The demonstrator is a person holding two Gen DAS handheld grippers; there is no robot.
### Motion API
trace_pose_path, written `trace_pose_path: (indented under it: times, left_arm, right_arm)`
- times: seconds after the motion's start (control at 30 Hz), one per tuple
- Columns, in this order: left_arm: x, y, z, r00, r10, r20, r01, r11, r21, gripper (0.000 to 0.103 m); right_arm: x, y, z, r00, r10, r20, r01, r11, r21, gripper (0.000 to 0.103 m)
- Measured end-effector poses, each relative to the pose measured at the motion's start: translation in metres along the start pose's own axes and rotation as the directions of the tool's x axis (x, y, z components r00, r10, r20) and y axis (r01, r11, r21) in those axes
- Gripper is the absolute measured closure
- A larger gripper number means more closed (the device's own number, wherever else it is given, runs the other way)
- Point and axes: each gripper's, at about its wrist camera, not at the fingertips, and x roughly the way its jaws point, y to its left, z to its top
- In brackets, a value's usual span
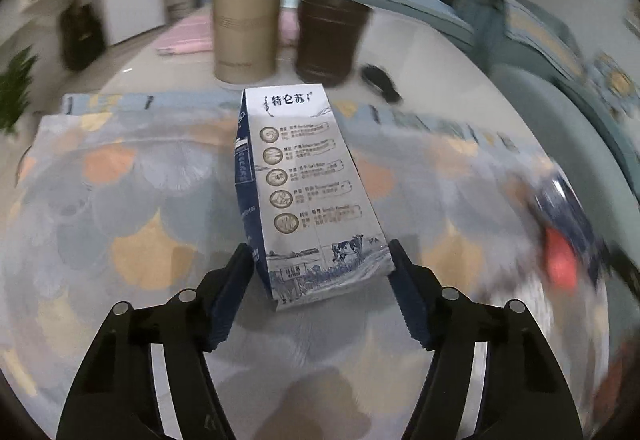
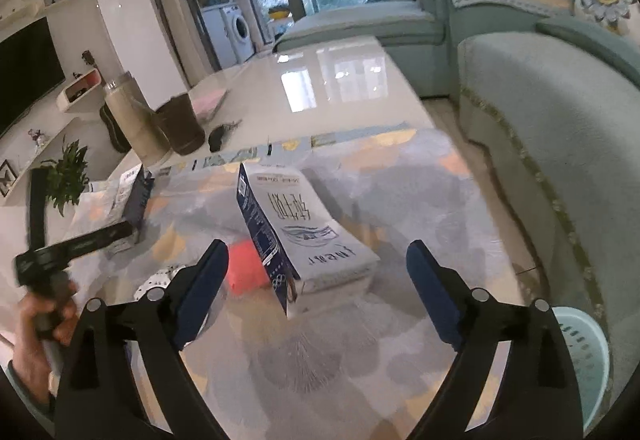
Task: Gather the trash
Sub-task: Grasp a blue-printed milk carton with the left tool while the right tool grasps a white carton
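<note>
A white and blue milk carton (image 1: 312, 191) lies on the patterned cloth, its bottom end between the fingers of my left gripper (image 1: 320, 248). Both pads touch its sides, so the gripper is shut on it. In the right wrist view this carton (image 2: 138, 195) shows at the far left, where a hand (image 2: 40, 316) holds that gripper. A second milk carton (image 2: 312, 236) lies on its side in front of my right gripper (image 2: 316, 244), which stands wide open with its pads clear of it. A red piece (image 2: 244, 268) lies just left of this carton.
A gold flask (image 1: 248, 3), a brown cup (image 1: 328, 39) and a small black item (image 1: 380, 77) stand at the cloth's far edge. A pale green basket (image 2: 580, 360) sits on the floor at the lower right, next to the sofa (image 2: 540, 119). A white round bit (image 2: 156, 284) lies near the red piece.
</note>
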Motion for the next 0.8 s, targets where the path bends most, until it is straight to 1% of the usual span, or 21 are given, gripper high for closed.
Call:
trace_pose_path:
  times: [0.07,0.1,0.17,0.2,0.23,0.3,0.37,0.4,0.43,0.5,0.57,0.6,0.63,0.67,0.73,0.8]
  left_arm:
    - [-0.006,0.002,-0.009,0.999,-0.033,-0.015,0.034,0.997,0.070,0.043]
    - [-0.008,0.004,-0.013,0.998,-0.049,-0.029,0.052,0.995,0.090,0.045]
    - [-0.009,0.005,-0.018,0.997,-0.068,-0.041,0.071,0.993,0.097,0.041]
    - [-0.009,0.004,-0.019,0.997,-0.065,-0.039,0.068,0.994,0.089,0.034]
    - [-0.008,0.004,-0.017,0.997,-0.063,-0.032,0.066,0.995,0.081,0.028]
    - [-0.007,-0.002,-0.014,0.997,-0.075,-0.017,0.076,0.994,0.076,0.026]
    - [-0.003,-0.008,-0.009,0.999,-0.036,0.004,0.035,0.997,0.073,0.022]
    - [-0.001,-0.010,-0.008,1.000,-0.022,0.011,0.021,0.997,0.074,0.020]
    - [0.003,-0.013,-0.005,1.000,-0.006,0.016,0.005,0.997,0.074,0.020]
    - [0.010,-0.018,-0.001,1.000,0.017,0.015,-0.018,0.998,0.062,0.020]
    - [0.014,-0.018,0.002,0.999,0.030,0.012,-0.030,0.999,0.044,0.026]
    - [0.016,-0.017,0.002,0.999,0.050,0.014,-0.050,0.998,0.040,0.037]
    - [0.015,-0.018,0.003,0.997,0.068,0.021,-0.069,0.997,0.044,0.045]
    - [0.016,-0.017,0.004,0.997,0.068,0.021,-0.069,0.997,0.046,0.046]
    - [0.010,-0.013,0.002,0.999,0.042,0.025,-0.043,0.999,0.023,0.046]
    - [-0.002,-0.011,-0.004,0.998,0.028,0.053,-0.028,1.000,0.009,0.047]
  right_arm:
    - [0.011,0.001,0.000,1.000,-0.003,-0.019,0.002,1.000,-0.011,0.017]
    - [0.016,0.002,0.002,1.000,-0.004,-0.025,0.003,1.000,-0.019,0.017]
    - [0.024,0.003,0.004,0.999,-0.016,-0.031,0.015,0.999,-0.032,0.017]
    - [0.026,0.004,0.007,0.999,-0.012,-0.033,0.011,1.000,-0.029,0.017]
    - [0.027,0.003,0.009,0.999,0.013,-0.031,-0.014,1.000,-0.018,0.017]
    - [0.031,0.003,0.010,0.998,0.030,-0.047,-0.031,1.000,-0.007,0.017]
    - [0.036,0.005,0.009,0.997,0.026,-0.066,-0.027,0.999,-0.018,0.022]
    - [0.036,0.006,0.009,0.997,0.029,-0.067,-0.031,0.999,-0.022,0.029]
    - [0.036,0.006,0.008,0.997,0.030,-0.070,-0.032,0.999,-0.024,0.039]
    - [0.037,0.008,0.007,0.997,0.024,-0.073,-0.026,0.999,-0.026,0.047]
    - [0.032,0.012,0.005,0.999,0.007,-0.049,-0.009,0.999,-0.050,0.048]
    - [0.030,0.014,0.003,0.999,-0.004,-0.042,0.001,0.998,-0.061,0.049]
    - [0.028,0.017,0.002,0.999,-0.019,-0.031,0.016,0.997,-0.075,0.049]
    - [0.025,0.020,0.001,0.999,-0.033,-0.021,0.031,0.996,-0.089,0.050]
    - [0.019,0.024,-0.004,0.998,-0.063,-0.006,0.063,0.993,-0.099,0.050]
    - [0.010,0.020,-0.009,0.997,-0.083,0.004,0.084,0.994,-0.071,0.050]
